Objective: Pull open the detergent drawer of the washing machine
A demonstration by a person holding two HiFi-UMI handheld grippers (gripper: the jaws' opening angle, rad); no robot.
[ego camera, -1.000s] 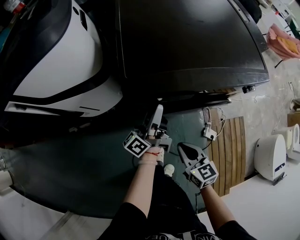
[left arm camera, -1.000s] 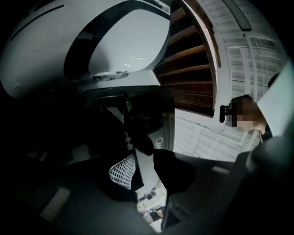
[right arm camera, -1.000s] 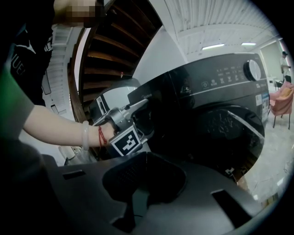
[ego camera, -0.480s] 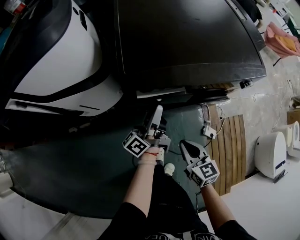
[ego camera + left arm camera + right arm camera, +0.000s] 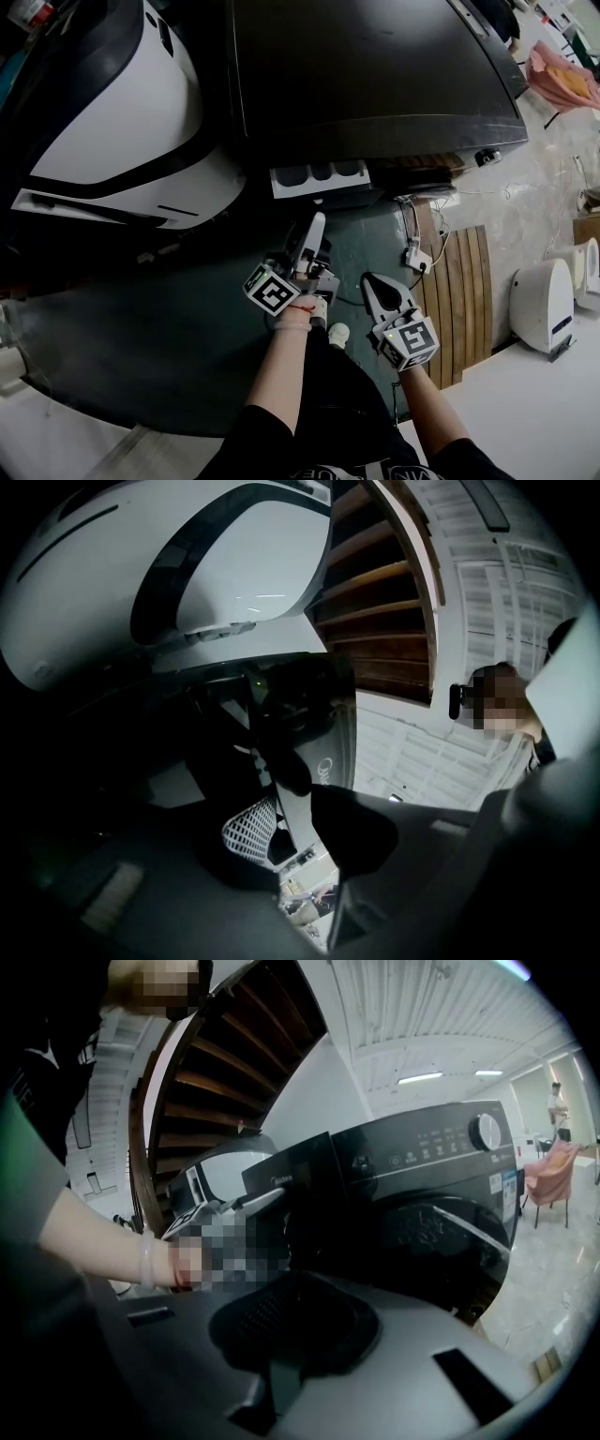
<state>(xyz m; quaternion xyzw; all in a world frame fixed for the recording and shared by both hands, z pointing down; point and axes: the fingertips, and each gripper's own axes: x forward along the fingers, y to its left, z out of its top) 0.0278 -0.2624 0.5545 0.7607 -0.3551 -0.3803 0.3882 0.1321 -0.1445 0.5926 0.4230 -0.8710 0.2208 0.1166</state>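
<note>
The black washing machine (image 5: 375,75) fills the top of the head view. Its detergent drawer (image 5: 319,176) stands pulled out at the front left corner, white compartments showing. My left gripper (image 5: 317,220) reaches up to the drawer's dark front. In the left gripper view the left gripper (image 5: 291,827) has that dark front lip between its pads; its jaws have just been closing on it. To the right, my right gripper (image 5: 370,281) hangs shut and empty, apart from the machine. The right gripper view shows its pads (image 5: 309,1321) together and the washing machine (image 5: 422,1185) beyond.
A white rounded appliance (image 5: 122,122) stands close on the machine's left. A dark green mat (image 5: 169,337) lies underfoot. On the right are wooden slats (image 5: 464,300), a white plug with cable (image 5: 417,255), a small white appliance (image 5: 542,314) and a pink chair (image 5: 562,80).
The drawer has slid out of the machine toward me, from a thin white edge to open compartments. The left gripper drew back slightly with it. The right gripper has hardly moved.
</note>
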